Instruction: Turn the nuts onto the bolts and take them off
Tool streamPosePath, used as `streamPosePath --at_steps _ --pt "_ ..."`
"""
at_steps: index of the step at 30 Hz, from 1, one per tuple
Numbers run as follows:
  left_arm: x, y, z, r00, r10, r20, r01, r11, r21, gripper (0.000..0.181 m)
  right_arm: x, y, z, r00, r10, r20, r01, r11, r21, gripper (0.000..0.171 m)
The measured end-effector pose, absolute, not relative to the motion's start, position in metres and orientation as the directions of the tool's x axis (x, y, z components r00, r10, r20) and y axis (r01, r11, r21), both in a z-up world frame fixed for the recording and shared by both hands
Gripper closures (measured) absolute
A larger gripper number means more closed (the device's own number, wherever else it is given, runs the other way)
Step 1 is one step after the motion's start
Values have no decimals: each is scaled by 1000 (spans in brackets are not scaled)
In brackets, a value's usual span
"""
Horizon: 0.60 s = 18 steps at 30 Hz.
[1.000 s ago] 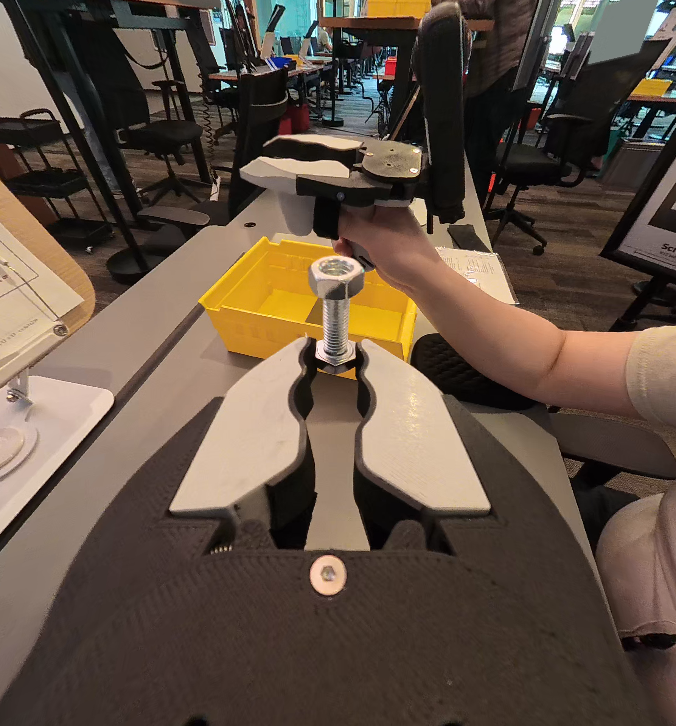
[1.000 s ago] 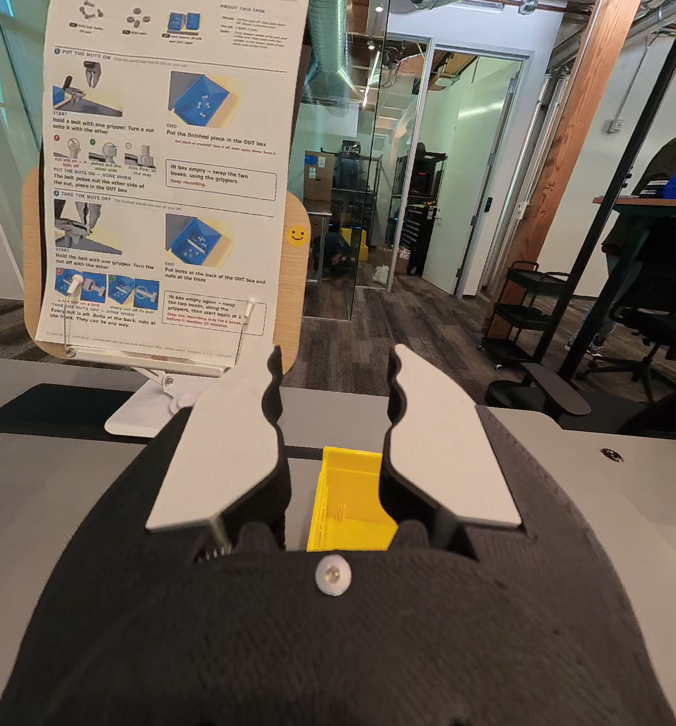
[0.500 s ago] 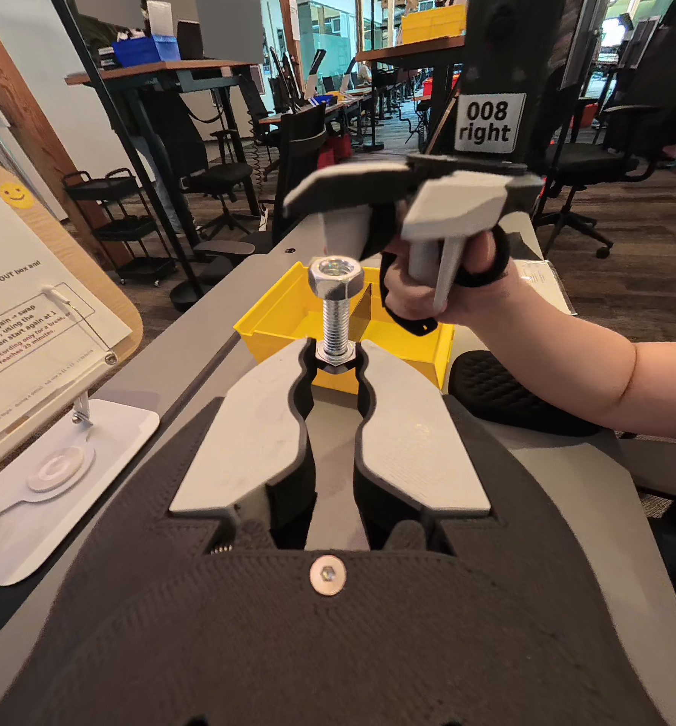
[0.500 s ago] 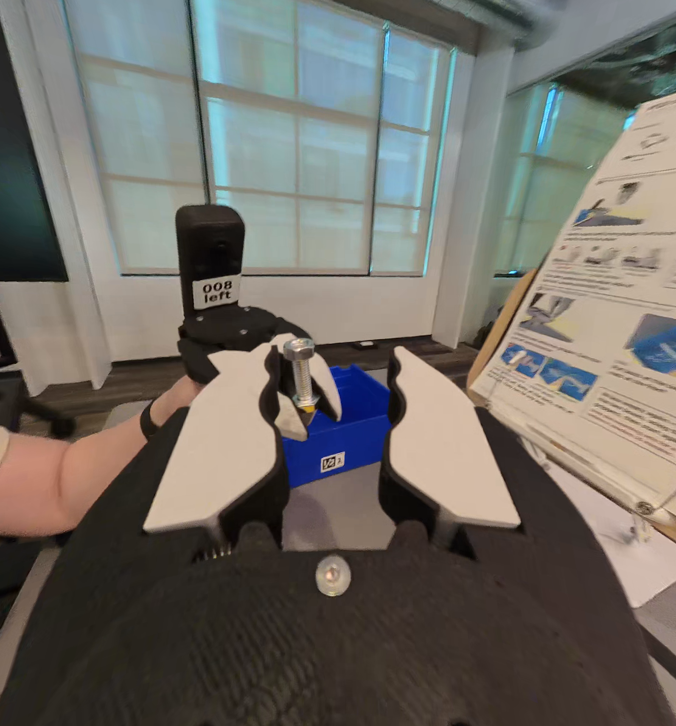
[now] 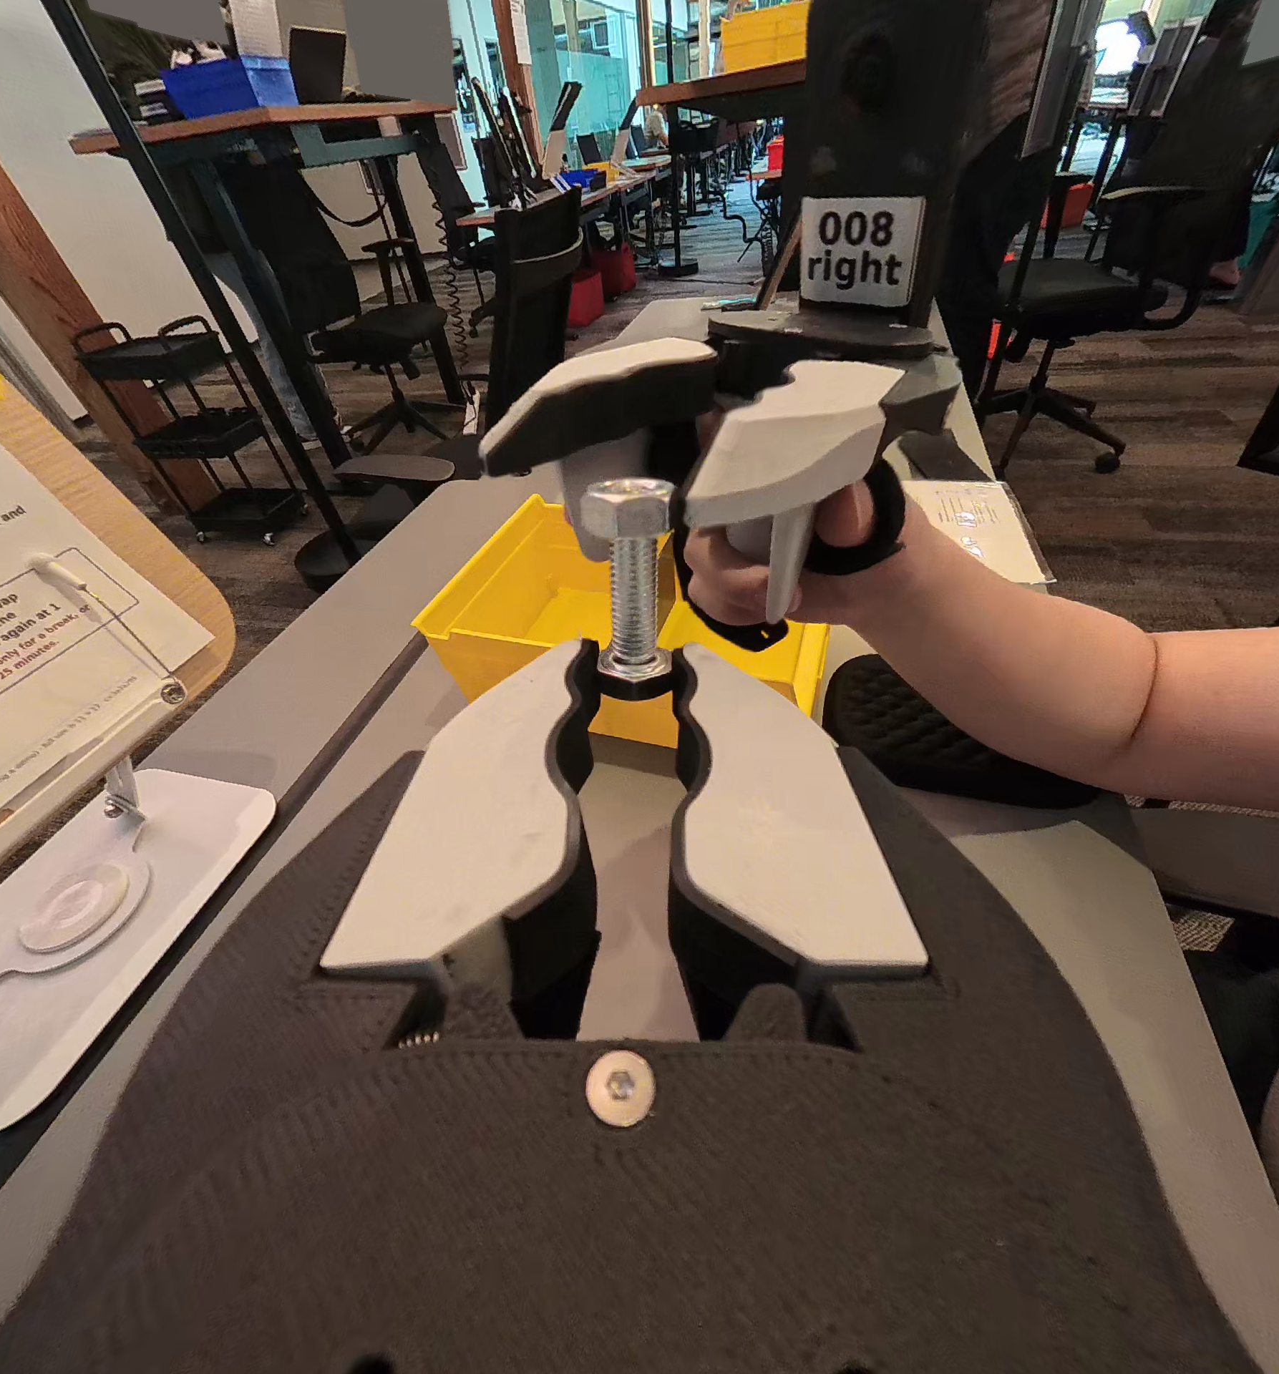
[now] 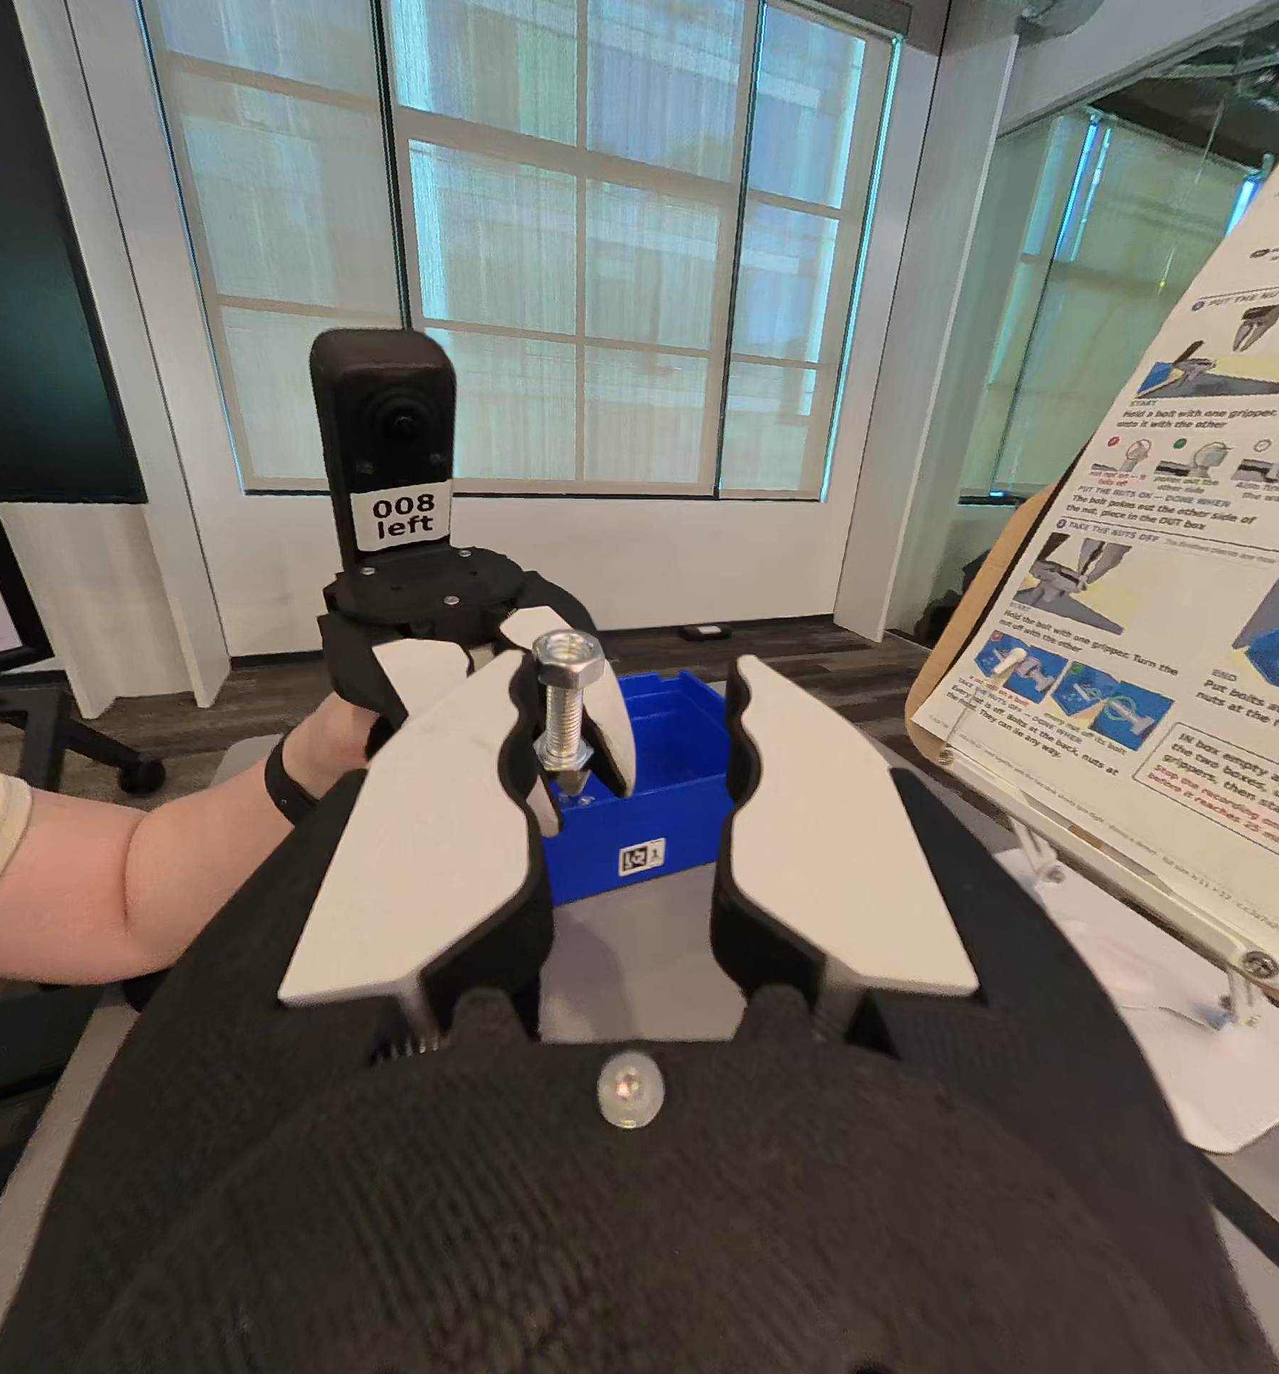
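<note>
Bolt held upright, right gripper lining up on the top nut

The bolt (image 5: 635,595) stood upright over the desk (image 5: 339,714), pinched at its lower hex end by the left gripper (image 5: 632,673), pressed together on it. A nut (image 6: 568,660) sat at the top of the thread; which end was the bolt head I couldn't tell. Right gripper (image 6: 625,732) was spread and empty, the nut just inside its left finger. Yellow bin (image 5: 517,595) lay behind the bolt at 12 o'clock in the left view; blue bin (image 6: 666,825) behind it in the right view. Likely step: grasping the nut to turn it. Next move would call for centring the jaws on the nut, then closing.
</note>
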State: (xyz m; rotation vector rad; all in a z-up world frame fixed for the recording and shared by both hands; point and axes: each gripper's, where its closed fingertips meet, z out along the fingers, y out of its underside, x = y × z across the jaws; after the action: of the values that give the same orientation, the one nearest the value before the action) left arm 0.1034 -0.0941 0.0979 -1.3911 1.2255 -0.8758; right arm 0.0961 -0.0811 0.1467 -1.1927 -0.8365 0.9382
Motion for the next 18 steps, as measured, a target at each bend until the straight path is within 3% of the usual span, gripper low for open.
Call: streamPosePath --at_steps 7,12,15,18 --pt "107 -98 97 188 -976 -106 -209 66 -976 163 85 -95 149 248 968 -46 -209 7 -978 131" --pt "107 -106 103 145 -986 -82 -175 56 -983 163 85 -104 151 198 980 -6 -200 35 -979 153" --pt "110 -137 108 -62 -998 -10 -139 19 -990 163 84 -132 156 21 999 41 -213 45 -976 153" --pt "106 -185 111 -370 -921 122 -150 -70 -986 163 96 -175 164 -296 952 82 -287 -7 -958 153"
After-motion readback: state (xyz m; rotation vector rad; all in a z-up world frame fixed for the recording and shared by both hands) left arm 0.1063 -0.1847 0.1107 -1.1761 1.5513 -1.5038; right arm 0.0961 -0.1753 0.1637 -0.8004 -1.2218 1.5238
